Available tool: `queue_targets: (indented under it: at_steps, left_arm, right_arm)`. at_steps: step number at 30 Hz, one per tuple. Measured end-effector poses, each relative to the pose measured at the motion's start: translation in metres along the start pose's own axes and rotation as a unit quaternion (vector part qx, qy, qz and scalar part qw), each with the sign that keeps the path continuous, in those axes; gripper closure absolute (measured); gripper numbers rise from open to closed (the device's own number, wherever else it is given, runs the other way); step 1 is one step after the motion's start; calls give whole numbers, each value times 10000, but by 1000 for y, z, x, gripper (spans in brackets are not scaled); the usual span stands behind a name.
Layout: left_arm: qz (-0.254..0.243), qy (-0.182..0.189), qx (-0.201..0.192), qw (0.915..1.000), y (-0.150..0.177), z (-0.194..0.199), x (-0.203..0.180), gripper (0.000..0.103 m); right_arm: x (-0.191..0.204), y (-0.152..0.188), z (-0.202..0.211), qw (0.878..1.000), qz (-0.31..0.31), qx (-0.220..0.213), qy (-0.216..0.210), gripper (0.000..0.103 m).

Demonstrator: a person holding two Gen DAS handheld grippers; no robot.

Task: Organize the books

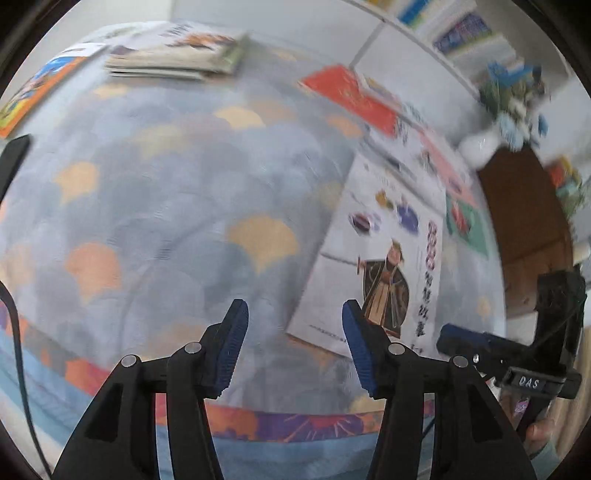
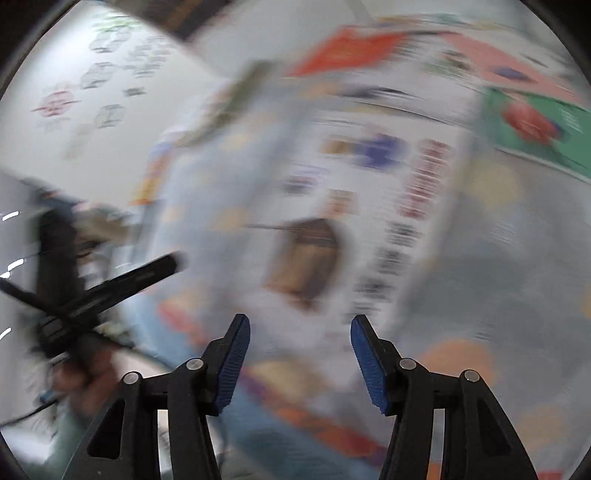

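A white book with a robed figure on its cover [image 1: 384,254] lies on the patterned cloth, just ahead and right of my open, empty left gripper [image 1: 293,314]. It also shows, blurred, in the right wrist view [image 2: 332,221], ahead of my open, empty right gripper [image 2: 299,328]. A red book [image 1: 351,98], a pink book [image 1: 443,162] and a green book [image 1: 467,225] lie beyond it. A stack of books [image 1: 177,51] sits at the far edge, with an orange book [image 1: 33,96] at far left. My right gripper also shows in the left wrist view [image 1: 509,354].
The table is covered by a blue-grey cloth with orange fan shapes [image 1: 166,206]. A brown cabinet [image 1: 524,229] with a white vase of flowers [image 1: 484,144] stands right. Shelved books [image 1: 461,29] line the wall. The right wrist view is heavily motion-blurred.
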State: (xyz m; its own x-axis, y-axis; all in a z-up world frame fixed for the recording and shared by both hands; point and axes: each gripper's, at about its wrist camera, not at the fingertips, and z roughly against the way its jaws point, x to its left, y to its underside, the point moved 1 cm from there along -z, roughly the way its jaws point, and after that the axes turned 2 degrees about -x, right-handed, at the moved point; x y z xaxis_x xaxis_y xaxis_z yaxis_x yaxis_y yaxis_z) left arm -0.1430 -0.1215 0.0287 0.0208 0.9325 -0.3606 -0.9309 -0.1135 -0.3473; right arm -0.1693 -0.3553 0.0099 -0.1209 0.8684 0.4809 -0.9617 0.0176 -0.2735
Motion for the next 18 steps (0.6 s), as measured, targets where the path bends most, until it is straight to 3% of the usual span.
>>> queue_targets:
  at_steps: [1, 2, 4, 5, 7, 11, 13, 15, 16, 17, 18]
  left_arm:
    - [-99, -54, 30, 9999, -1, -7, -8, 55]
    - [-202, -127, 75, 9997, -3, -16, -14, 61]
    - [-290, -222, 291, 9989, -6, -32, -17, 76]
    - [-324, -227, 413, 9984, -5, -40, -18, 81]
    - [-351, -216, 393, 9984, -2, -43, -20, 81]
    - [-250, 189, 553, 9980, 0, -44, -17, 80]
    - [152, 552, 615, 9965, -3, -43, -6, 80]
    - [784, 1277, 554, 9872, -6, -34, 12, 80]
    - [1022, 1718, 486, 9786, -6, -27, 18, 80]
    - [1233, 2304, 400, 9644, -6, -18, 23, 80]
    - [1289, 2548, 370, 9576, -6, -14, 24, 80]
  right_arm:
    - [-8, 1, -2, 9998, -145, -88, 138, 48]
    - [-14, 2, -1, 9993, -242, -192, 227, 48]
    - [-24, 5, 1, 9976, -340, -379, 462, 65]
    - [-26, 7, -1, 9971, -328, -398, 556, 67]
    - [-26, 10, -3, 9970, -295, -421, 572, 75]
    - [-27, 20, -9, 9989, -210, -303, 286, 75]
    - [-24, 17, -13, 9988, -130, -336, 330, 75]
    - [-33, 14, -12, 9988, -349, -323, 71, 74]
    - [-42, 14, -11, 9977, -582, -307, -168, 74]
    - [-52, 14, -9, 9954, -809, -287, -415, 74]
    - [-61, 14, -10, 9923, -1019, -253, -655, 75]
